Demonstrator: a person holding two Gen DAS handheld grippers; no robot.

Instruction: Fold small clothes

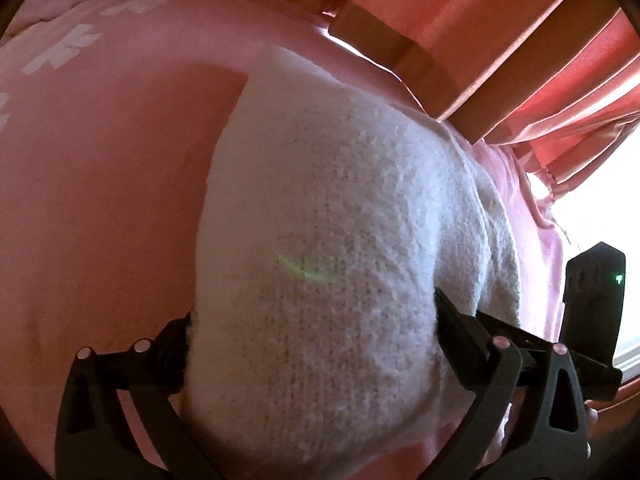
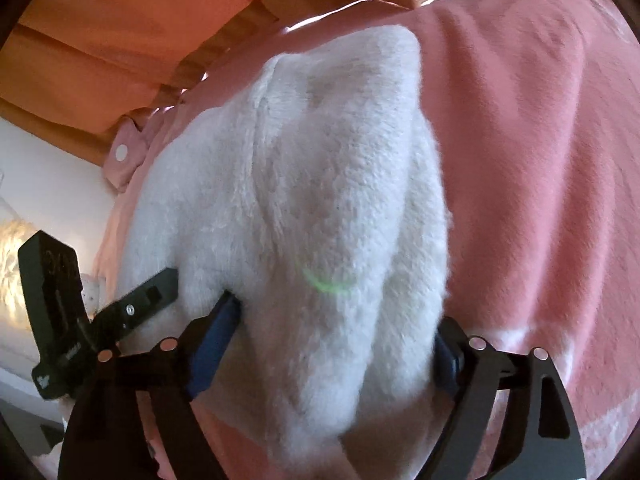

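Note:
A white fuzzy knitted garment (image 1: 340,220) lies on a pink blanket (image 1: 100,180). My left gripper (image 1: 312,328) has its jaws wide apart with the near end of the garment bulging between them. In the right wrist view the same white garment (image 2: 312,200) runs away from me, and my right gripper (image 2: 336,328) also has its blue-padded fingers (image 2: 212,344) spread on either side of the cloth. Whether either gripper pinches the cloth is not visible. The right gripper shows in the left wrist view (image 1: 592,300), and the left gripper in the right wrist view (image 2: 152,292).
A wooden bed frame (image 1: 380,36) runs along the far edge of the blanket. Orange-red curtains (image 1: 560,100) hang behind it, with a bright window at the right. The pink blanket (image 2: 540,160) has white snowflake prints (image 1: 60,48).

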